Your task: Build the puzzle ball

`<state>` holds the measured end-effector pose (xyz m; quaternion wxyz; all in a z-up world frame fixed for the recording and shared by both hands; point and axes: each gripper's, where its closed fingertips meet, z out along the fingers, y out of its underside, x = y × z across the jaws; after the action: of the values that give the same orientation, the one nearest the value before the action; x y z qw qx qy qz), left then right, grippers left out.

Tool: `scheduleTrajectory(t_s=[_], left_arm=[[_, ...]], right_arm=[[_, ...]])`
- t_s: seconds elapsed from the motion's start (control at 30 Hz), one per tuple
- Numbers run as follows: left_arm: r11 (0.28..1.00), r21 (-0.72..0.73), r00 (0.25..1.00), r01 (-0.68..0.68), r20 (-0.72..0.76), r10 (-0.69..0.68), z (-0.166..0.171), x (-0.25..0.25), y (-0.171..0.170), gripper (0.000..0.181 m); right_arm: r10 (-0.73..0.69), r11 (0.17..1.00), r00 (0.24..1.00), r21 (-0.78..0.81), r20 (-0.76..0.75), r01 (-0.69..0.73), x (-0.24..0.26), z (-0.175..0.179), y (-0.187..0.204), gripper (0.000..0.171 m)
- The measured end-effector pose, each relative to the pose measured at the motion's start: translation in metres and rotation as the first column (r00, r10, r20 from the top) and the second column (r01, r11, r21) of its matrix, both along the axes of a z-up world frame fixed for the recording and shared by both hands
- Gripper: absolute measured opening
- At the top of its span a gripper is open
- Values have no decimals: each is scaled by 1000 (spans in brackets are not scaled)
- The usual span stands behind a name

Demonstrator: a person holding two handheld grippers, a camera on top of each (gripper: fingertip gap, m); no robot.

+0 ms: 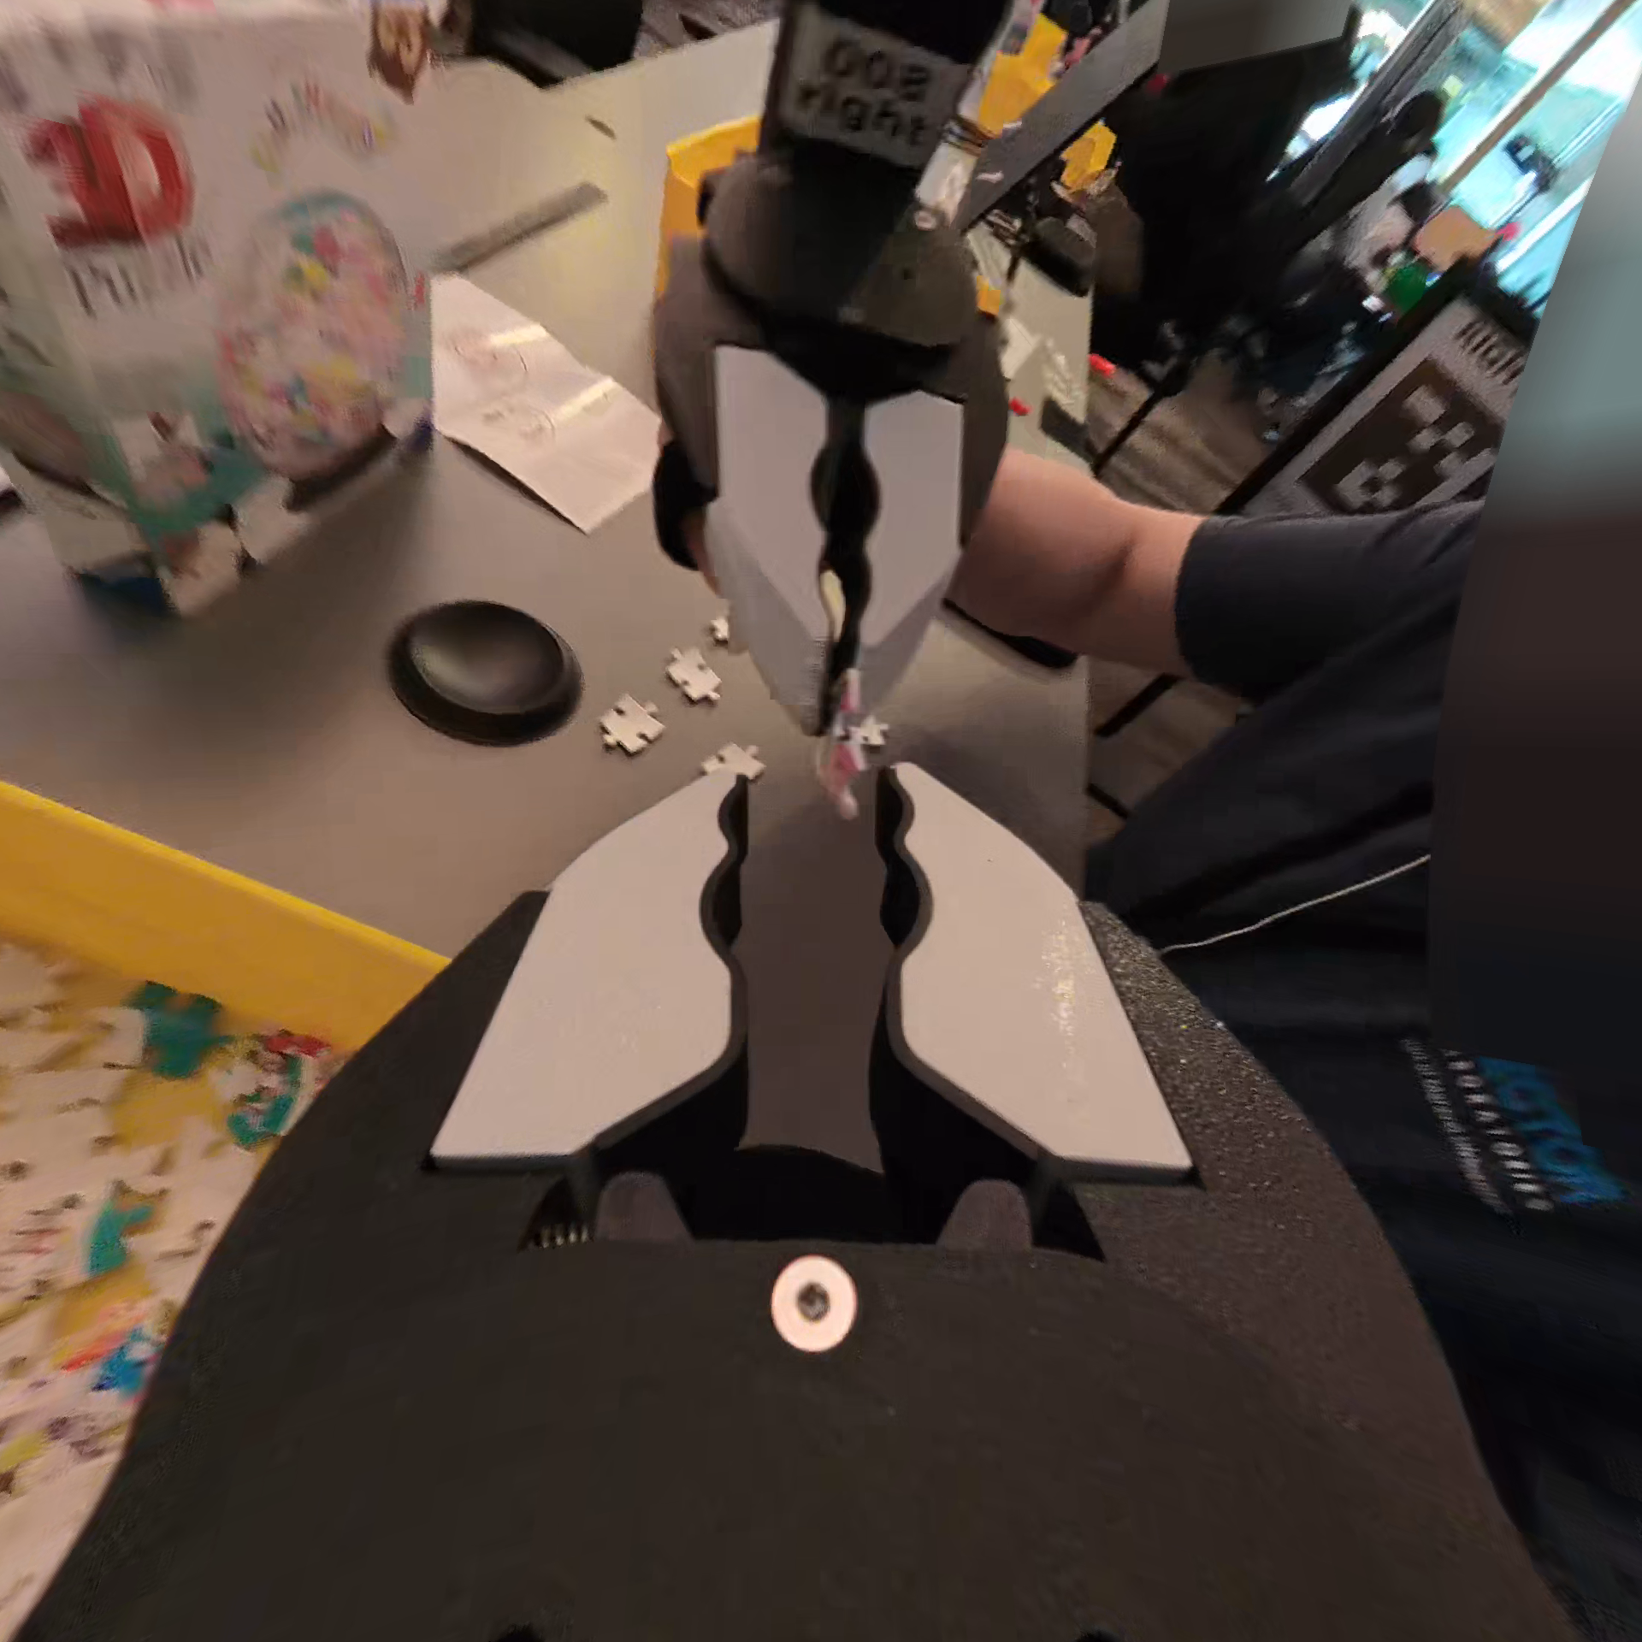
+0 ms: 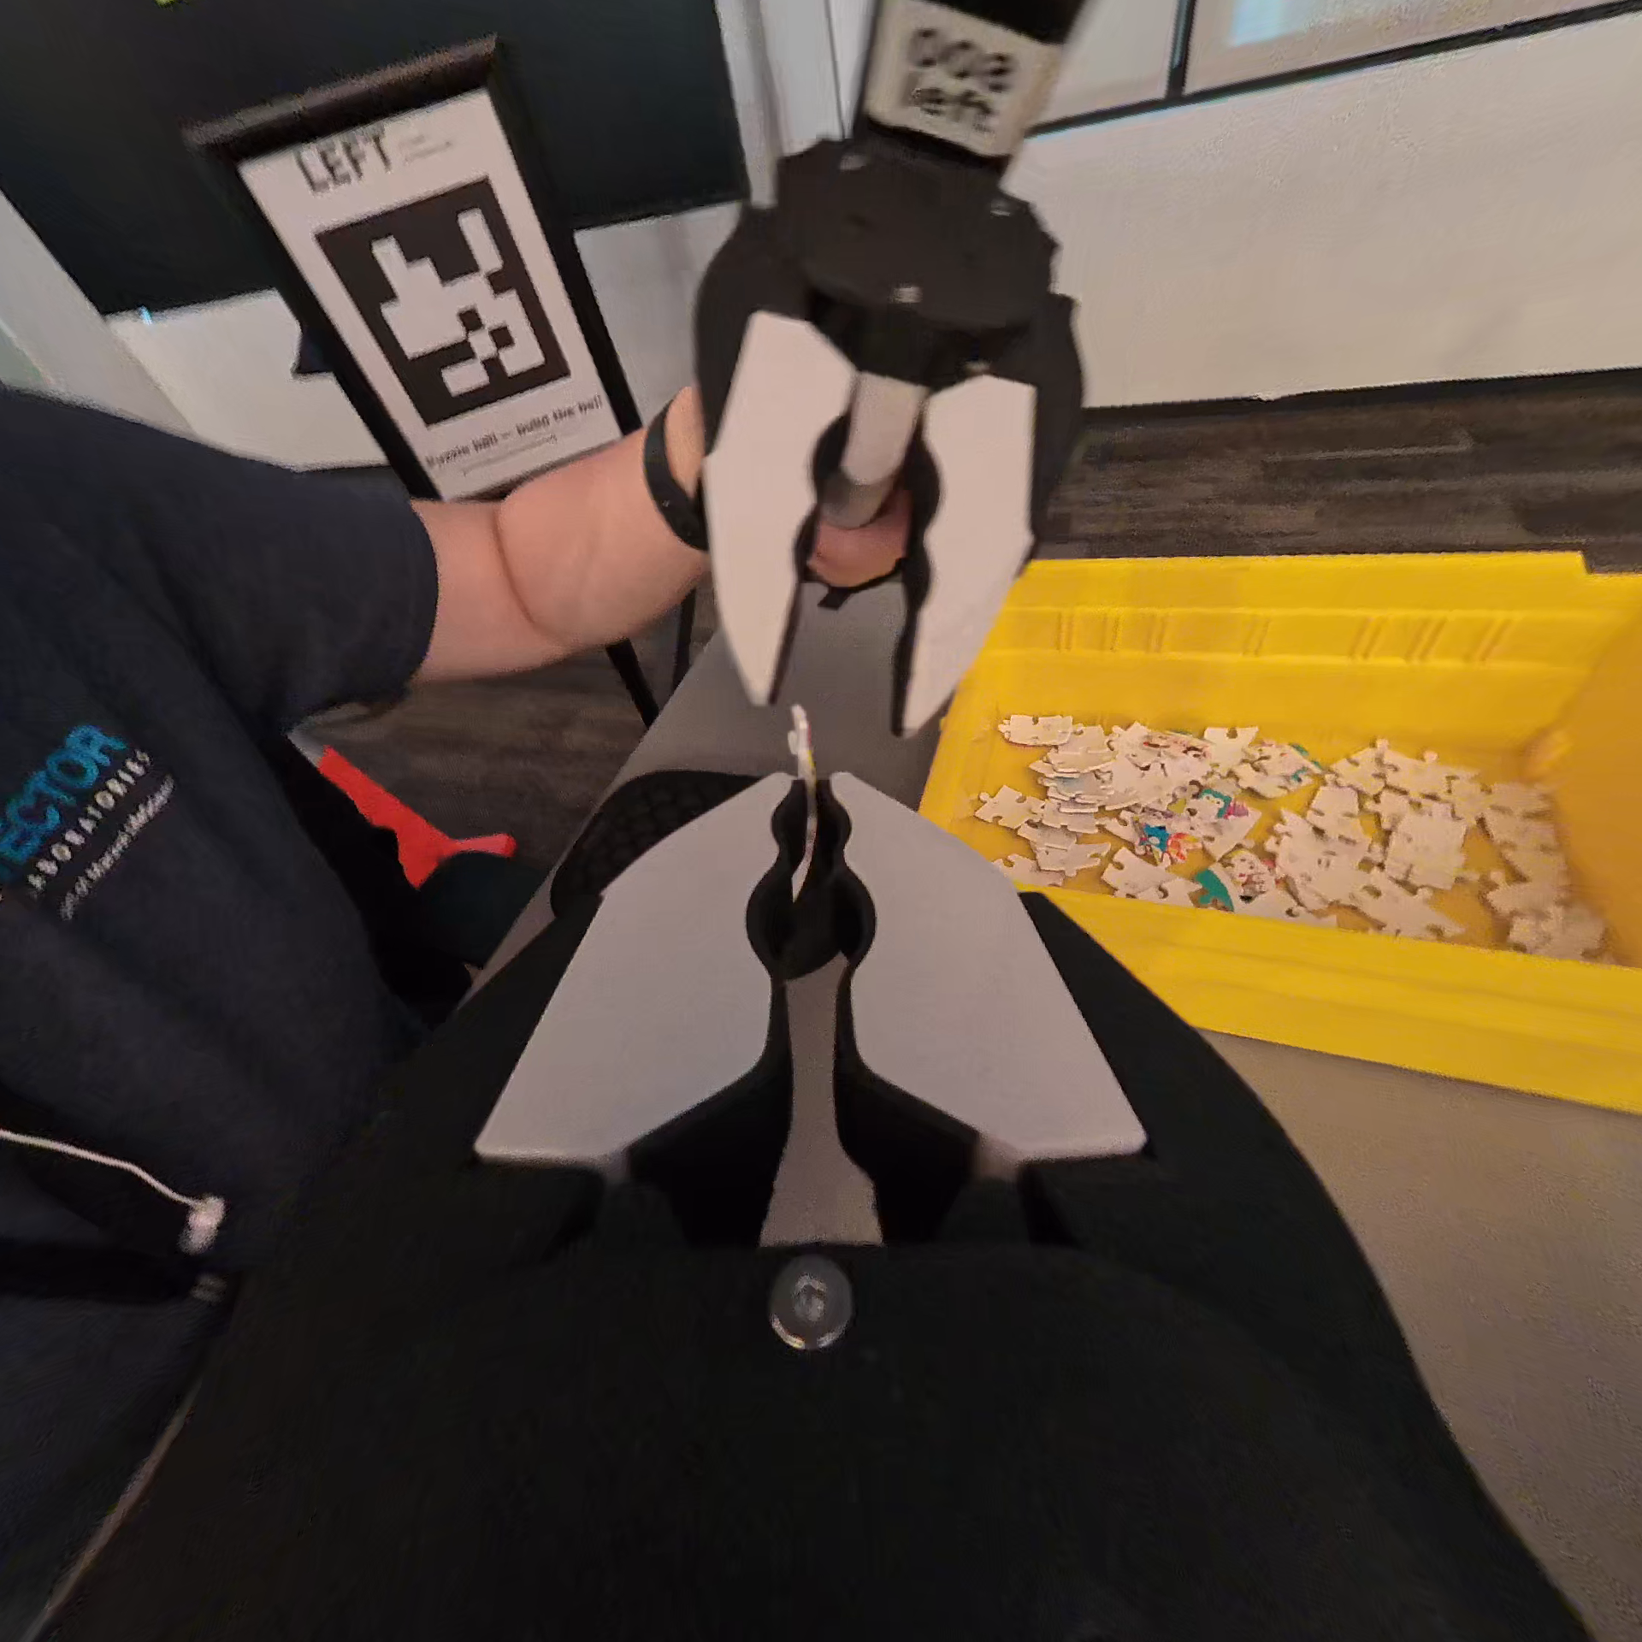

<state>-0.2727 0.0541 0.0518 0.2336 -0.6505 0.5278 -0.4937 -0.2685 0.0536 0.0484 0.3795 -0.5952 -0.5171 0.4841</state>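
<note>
My right gripper [image 2: 810, 784] is shut on a puzzle piece [image 2: 802, 746], seen edge-on and sticking out past its tips. In the left wrist view the right gripper [image 1: 831, 711] points down toward me with the colourful piece [image 1: 844, 766] in its tips. My left gripper [image 1: 813, 782] is open and empty, its fingertips just short of that piece. It also shows in the right wrist view [image 2: 835, 706], open, facing the held piece. Several loose white pieces [image 1: 633, 721] lie face down on the dark table [image 1: 267, 755].
A black round stand [image 1: 484, 671] sits on the table left of the loose pieces. The puzzle box [image 1: 178, 311] and a paper sheet [image 1: 542, 400] are behind it. A yellow bin [image 2: 1333, 1004] holds many pieces [image 2: 1244, 817]. A person's arm [image 1: 1084, 551] and a marker sign [image 2: 444, 293] are close by. Left and right tips are no more than a few centimetres apart.
</note>
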Motion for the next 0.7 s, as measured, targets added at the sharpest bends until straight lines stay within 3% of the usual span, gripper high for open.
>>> scheduleTrajectory(t_s=[0.1, 0.3, 0.4, 0.5, 0.6, 0.7], left_arm=[[994, 108, 999, -16, -36, 20, -5, 7, -6, 22], [974, 213, 992, -79, -84, 99, -14, 15, 3, 2], [960, 254, 980, -116, -126, 152, -14, 6, 17, 2], [927, 290, 910, -237, -267, 316, -32, -23, 67, 2], [876, 302, 757, -376, -445, 478, -70, -60, 131, 2], [865, 245, 676, -437, -545, 496, -107, -75, 170, 2]], right_arm=[[-20, 998, 999, -58, -32, 18, 0, 2, 5, 3], [-59, 998, 998, -5, -2, 59, 0, -1, 10, 4], [-115, 993, 993, -2, -18, 115, 10, 7, 13, 24], [-219, 973, 974, 85, 53, 215, 46, -1, 13, 24], [-295, 952, 942, 136, 162, 275, 91, -28, -2, 24], [-376, 925, 888, 159, 263, 345, 135, -65, -23, 24]])
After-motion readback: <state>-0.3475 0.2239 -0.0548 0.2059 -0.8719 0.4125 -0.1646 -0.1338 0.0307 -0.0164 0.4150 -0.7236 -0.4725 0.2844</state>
